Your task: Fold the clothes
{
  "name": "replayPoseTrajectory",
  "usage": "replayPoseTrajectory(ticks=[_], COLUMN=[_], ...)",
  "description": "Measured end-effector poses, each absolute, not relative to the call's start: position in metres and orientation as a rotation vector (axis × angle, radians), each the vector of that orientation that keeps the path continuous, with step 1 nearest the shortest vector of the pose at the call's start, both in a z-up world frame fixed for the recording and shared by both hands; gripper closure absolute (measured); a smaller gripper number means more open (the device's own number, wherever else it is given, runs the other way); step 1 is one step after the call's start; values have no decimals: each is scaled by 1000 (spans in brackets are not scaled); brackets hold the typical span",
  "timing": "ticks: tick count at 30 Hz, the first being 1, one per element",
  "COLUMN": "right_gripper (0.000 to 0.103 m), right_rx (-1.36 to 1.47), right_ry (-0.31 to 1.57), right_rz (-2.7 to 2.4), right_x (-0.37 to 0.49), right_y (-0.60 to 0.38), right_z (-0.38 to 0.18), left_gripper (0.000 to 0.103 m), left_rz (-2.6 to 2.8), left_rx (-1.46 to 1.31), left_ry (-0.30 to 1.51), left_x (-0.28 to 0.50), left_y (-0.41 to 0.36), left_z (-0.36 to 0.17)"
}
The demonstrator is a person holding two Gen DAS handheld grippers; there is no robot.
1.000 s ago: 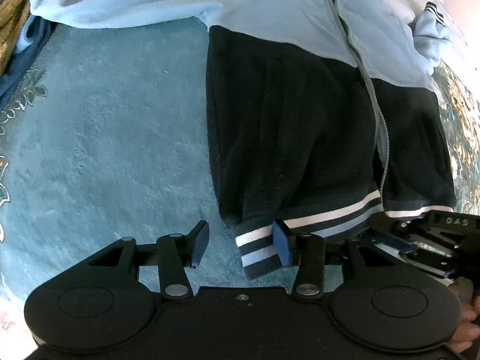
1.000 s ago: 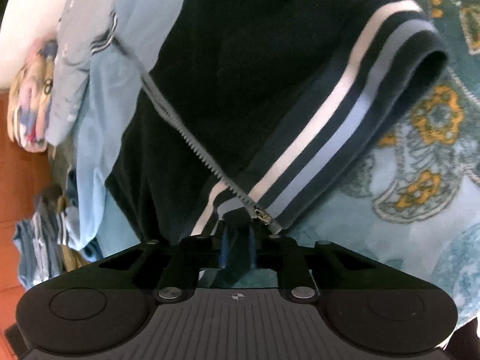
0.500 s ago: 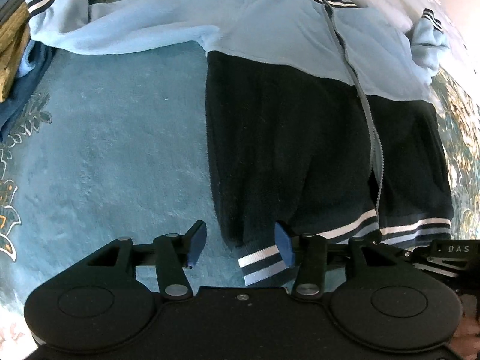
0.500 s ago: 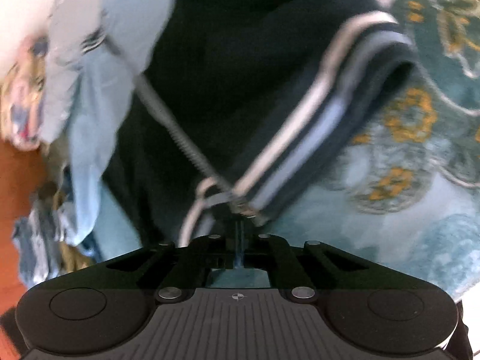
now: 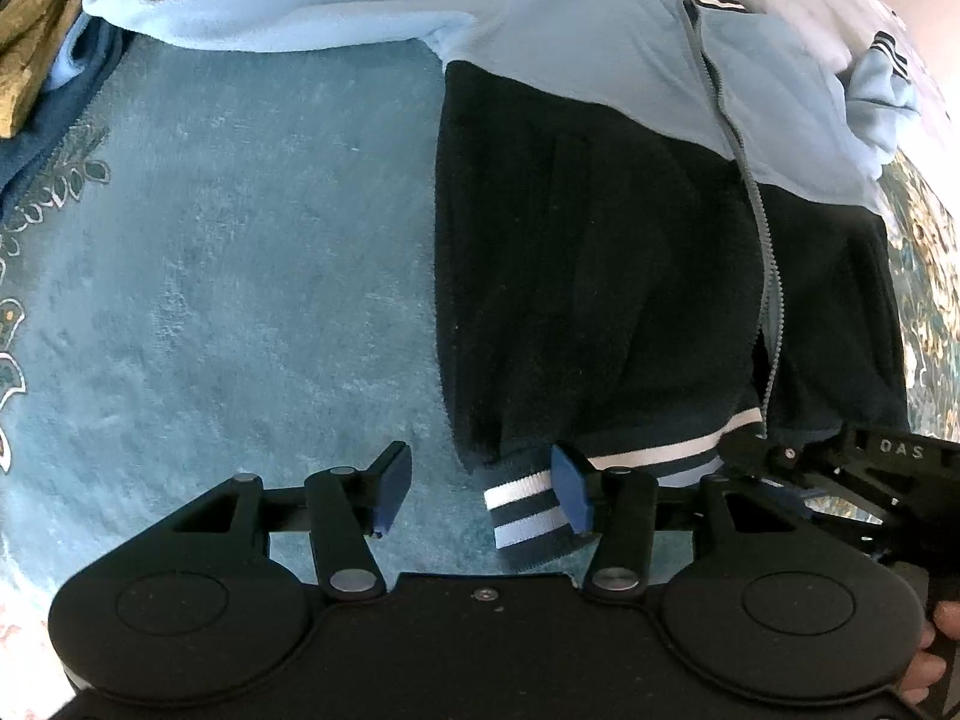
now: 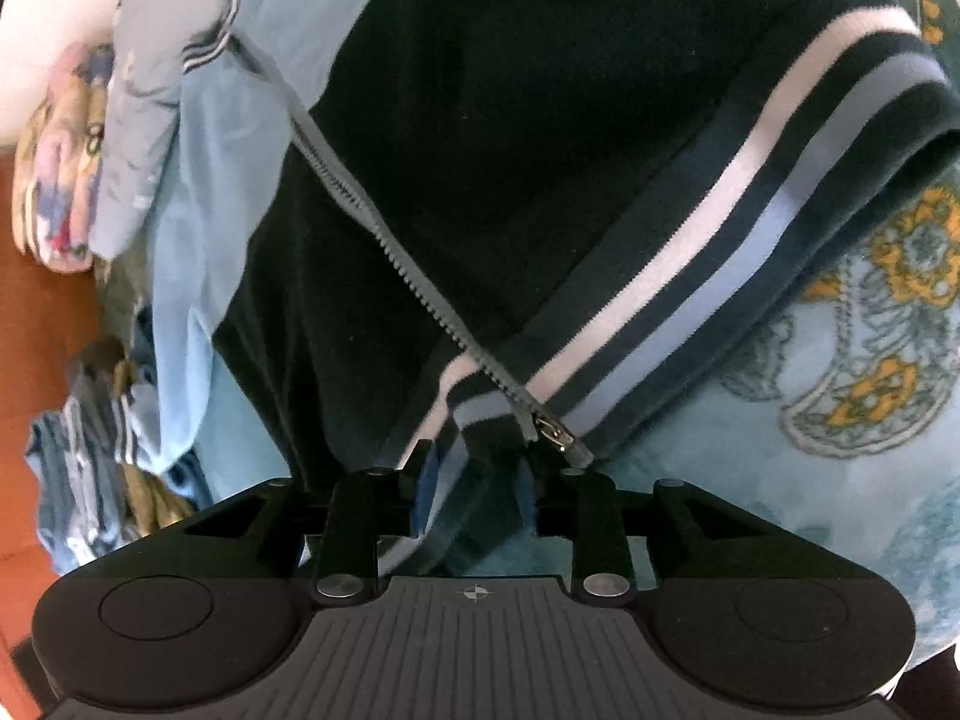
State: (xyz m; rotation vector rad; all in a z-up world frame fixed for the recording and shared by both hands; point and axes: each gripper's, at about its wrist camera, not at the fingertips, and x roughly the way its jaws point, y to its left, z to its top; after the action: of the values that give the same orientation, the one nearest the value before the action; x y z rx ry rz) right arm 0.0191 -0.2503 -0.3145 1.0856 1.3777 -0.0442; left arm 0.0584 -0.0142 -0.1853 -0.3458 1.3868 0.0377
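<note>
A zip jacket (image 5: 588, 276), light blue above and dark navy below, lies flat on a teal blanket (image 5: 240, 300). Its striped hem (image 5: 528, 510) faces me. My left gripper (image 5: 480, 489) hovers open over the hem's left corner, which lies between the jaws close to the right finger. In the right wrist view the striped hem (image 6: 690, 276) runs diagonally down to the zipper's metal end (image 6: 555, 429). My right gripper (image 6: 474, 480) sits at that end. Its jaws are opening, with hem fabric lying loose between them.
Piled clothes lie at the blanket's far left (image 5: 36, 30) and show again at the left of the right wrist view (image 6: 90, 450). An orange floor (image 6: 36, 360) lies beyond them. Right of the hem, the blanket has a yellow floral pattern (image 6: 888, 276). A person's hand (image 5: 942, 618) is at the lower right.
My right gripper's jaws were shut on the hem beside the zipper end and have now parted. The jacket's hem has slid a little nearer my left gripper, which stays open.
</note>
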Motion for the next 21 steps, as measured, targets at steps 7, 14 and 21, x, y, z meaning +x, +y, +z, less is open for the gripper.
replayPoseTrajectory(ticks=[7, 14, 21], right_gripper=[101, 103, 102], right_rx=[955, 953, 868], right_ry=[1358, 1415, 1344], right_rz=[-64, -134, -30], right_x=[11, 2, 19], right_y=[-248, -259, -271], right_z=[-300, -308, -268], left_gripper=[53, 52, 52], left_rz=[26, 27, 43], left_rx=[-334, -343, -344], left_ry=[1396, 1400, 1334], left_x=[56, 54, 64], left_y=[-13, -11, -5], left_z=[-186, -186, -169])
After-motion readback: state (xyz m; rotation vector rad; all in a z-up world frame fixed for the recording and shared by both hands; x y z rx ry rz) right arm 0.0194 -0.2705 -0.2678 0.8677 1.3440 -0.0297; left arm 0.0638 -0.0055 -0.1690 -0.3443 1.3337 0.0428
